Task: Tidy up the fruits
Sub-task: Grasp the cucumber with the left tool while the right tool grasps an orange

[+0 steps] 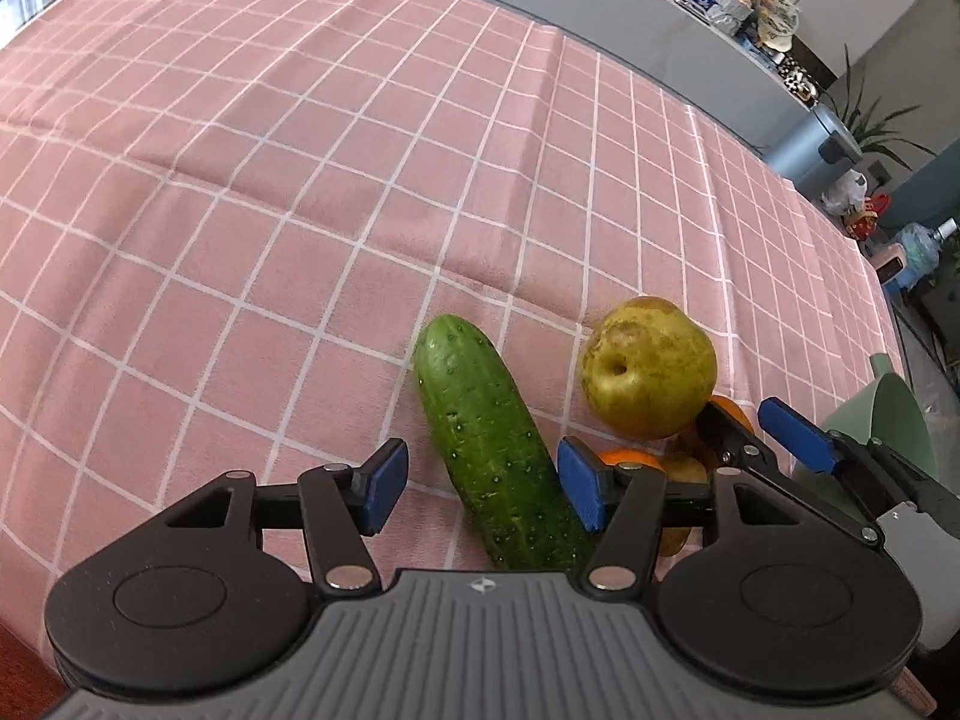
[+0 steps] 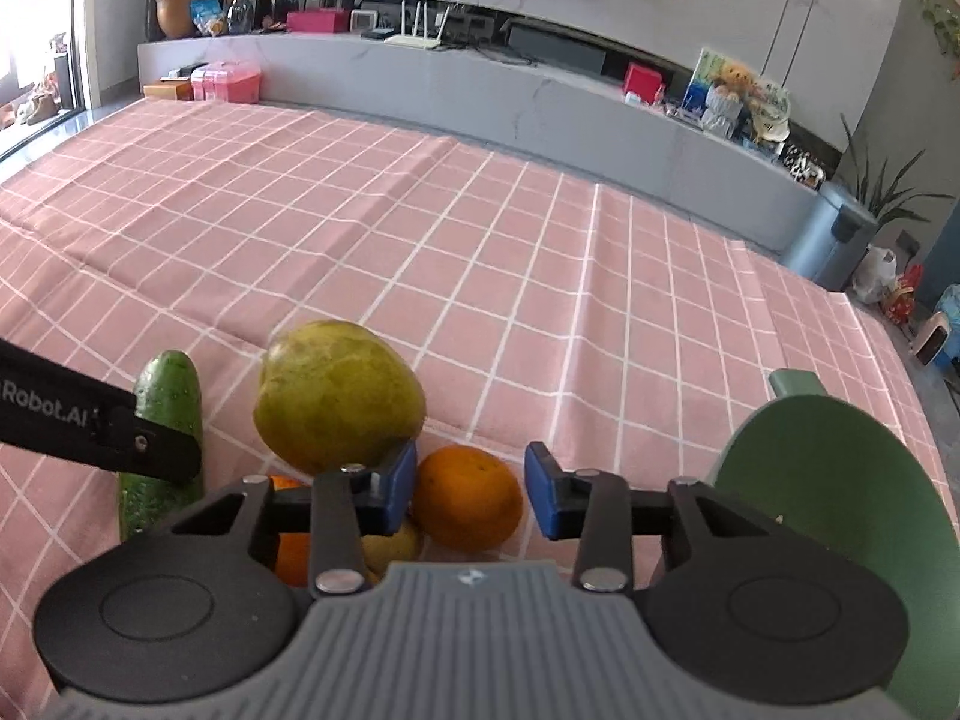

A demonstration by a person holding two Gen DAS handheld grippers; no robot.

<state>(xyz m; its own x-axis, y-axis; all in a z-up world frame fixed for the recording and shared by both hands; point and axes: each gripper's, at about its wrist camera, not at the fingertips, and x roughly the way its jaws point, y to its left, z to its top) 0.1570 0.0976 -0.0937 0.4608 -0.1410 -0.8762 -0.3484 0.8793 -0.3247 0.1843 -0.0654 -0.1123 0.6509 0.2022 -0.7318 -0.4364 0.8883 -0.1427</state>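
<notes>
While the left hand-held gripper (image 1: 483, 489) straddles the lengthwise cucumber (image 1: 480, 420) wide open, the right hand-held gripper (image 2: 471, 495), jaws spread, frames the orange (image 2: 467, 498).

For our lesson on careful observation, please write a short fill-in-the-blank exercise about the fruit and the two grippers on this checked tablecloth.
1. The left gripper has its open jaws on either side of the ____.
2. Between the right gripper's blue fingers lies the ____.
3. The pear lies on a tablecloth coloured ____.
4. At the right edge stands a plate coloured ____.

Missing words: cucumber; orange; pink; green
</notes>
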